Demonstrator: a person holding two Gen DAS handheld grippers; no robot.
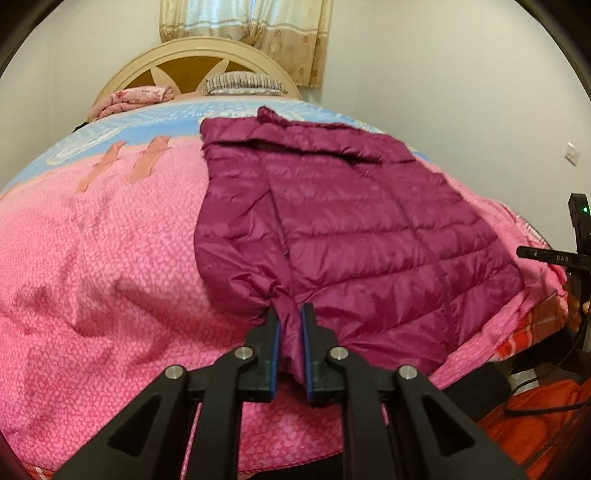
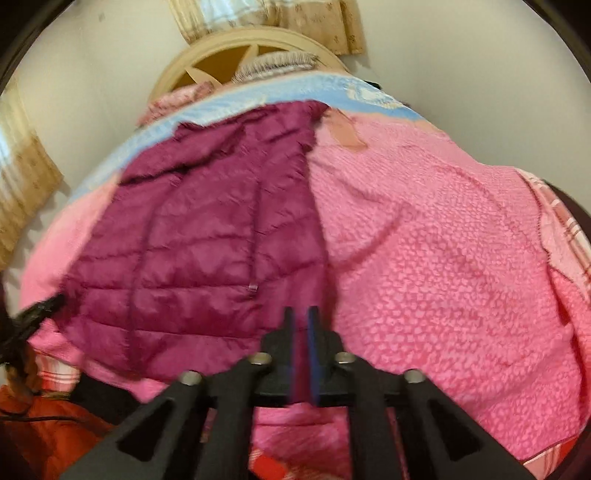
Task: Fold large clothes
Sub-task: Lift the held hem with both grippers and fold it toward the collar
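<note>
The left tool is clamped on a bunched fold of the magenta puffer jacket: the cloth fills the narrow gap between its blue-lined fingers, and the fabric gathers into creases just ahead of the tips. The pinched part is the near end of the strip lying along the jacket's left side, likely a sleeve or front panel, at the hem end.

The right tool holds nothing. Its jaws stand a little apart, and only the pink bedspread shows through the slit between the fingers. This view is blurred. The tips hang just beside the jacket's near right edge, over the bedspread, apart from the cloth.

The jacket lies spread flat on the bed, quilted lines running across it, its collar end toward the headboard and its hem toward the near edge. In the left wrist view it sits on the right half of the bed; in the right wrist view, on the left half.

Beyond the pink area the bedspread turns pale blue. A folded pink floral blanket and a striped pillow lie against the cream headboard, with a patterned curtain on the wall behind. Orange cloth shows at the near bed corner.
</note>
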